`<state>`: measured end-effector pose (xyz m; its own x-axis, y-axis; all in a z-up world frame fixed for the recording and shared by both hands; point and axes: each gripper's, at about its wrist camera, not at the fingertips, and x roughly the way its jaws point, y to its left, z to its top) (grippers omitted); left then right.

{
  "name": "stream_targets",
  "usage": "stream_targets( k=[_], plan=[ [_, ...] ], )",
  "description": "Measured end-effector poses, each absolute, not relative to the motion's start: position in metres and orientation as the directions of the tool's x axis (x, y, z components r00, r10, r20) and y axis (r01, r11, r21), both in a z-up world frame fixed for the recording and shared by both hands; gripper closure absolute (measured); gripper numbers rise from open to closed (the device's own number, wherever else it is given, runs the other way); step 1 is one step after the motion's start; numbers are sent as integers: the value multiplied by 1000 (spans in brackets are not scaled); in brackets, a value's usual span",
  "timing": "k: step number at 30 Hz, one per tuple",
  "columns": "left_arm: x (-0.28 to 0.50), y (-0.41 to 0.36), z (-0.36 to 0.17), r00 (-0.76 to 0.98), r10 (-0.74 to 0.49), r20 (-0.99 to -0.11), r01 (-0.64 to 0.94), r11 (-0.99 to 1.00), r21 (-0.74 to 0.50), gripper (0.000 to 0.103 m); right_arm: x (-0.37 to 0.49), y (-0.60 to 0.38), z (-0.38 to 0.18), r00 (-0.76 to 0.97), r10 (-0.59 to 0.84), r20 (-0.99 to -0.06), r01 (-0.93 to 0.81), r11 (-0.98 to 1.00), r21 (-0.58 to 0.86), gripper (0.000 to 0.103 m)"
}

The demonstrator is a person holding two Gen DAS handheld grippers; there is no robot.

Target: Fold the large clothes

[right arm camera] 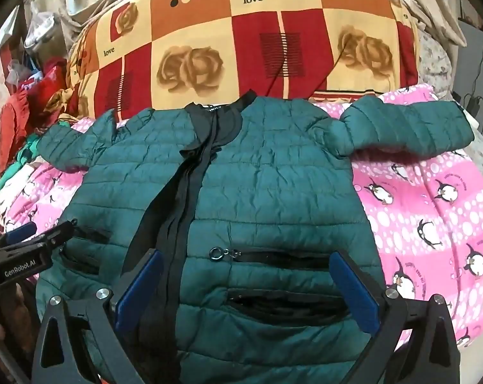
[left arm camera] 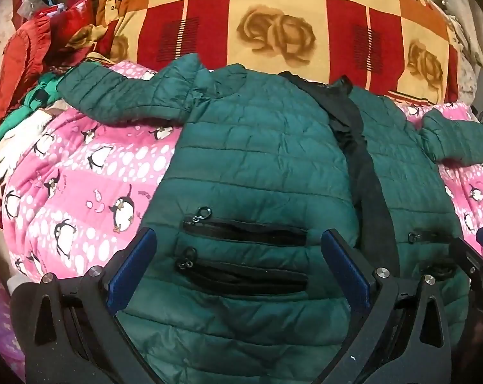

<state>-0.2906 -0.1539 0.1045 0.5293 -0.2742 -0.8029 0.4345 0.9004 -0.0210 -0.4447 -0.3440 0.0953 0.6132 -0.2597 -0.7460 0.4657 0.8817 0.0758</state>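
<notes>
Dark green quilted puffer jacket [left arm camera: 257, 166] spread front-up on pink penguin-print blanket [left arm camera: 81, 172], collar at 12 o'clock, sleeves out toward 10 and 2; folding apparently not yet begun. Left gripper [left arm camera: 238, 272] and right gripper [right arm camera: 246, 291] both spread wide, empty, poised over pocket zips near hem; next move probably a pinch on a sleeve or side edge, folded toward black centre zip [right arm camera: 190, 176]. Hem cut off at 6 o'clock; contact with fabric unclear.

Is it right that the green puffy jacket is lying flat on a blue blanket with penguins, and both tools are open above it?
Not quite: the blanket with penguins is pink, not blue, as the right wrist view shows clearly. The rest holds: the green puffy jacket lies flat on it, and the left tool and right tool are both open above it.
</notes>
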Motion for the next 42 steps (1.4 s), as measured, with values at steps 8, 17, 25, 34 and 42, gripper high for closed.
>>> stream_targets(
  k=[8,17,25,34,42],
  plan=[
    [-294,-157,99,513,-282,-810,451,892,-25,0,-442,-344,90,600,-265,-755,474,878,69,0],
    [-297,-163,91,503,-270,-821,459,888,-11,0,-440,-350,86,582,-263,-770,493,867,75,0],
    [-294,-165,88,486,-277,-829,447,894,-36,0,-436,-351,82,532,-275,-801,514,856,47,0],
    [-296,-166,85,489,-277,-827,454,891,-30,0,-433,-350,78,539,-276,-796,518,853,55,0],
    [-297,-169,83,490,-273,-828,452,892,-27,0,-430,-350,75,536,-264,-802,521,851,68,0]
  ],
)
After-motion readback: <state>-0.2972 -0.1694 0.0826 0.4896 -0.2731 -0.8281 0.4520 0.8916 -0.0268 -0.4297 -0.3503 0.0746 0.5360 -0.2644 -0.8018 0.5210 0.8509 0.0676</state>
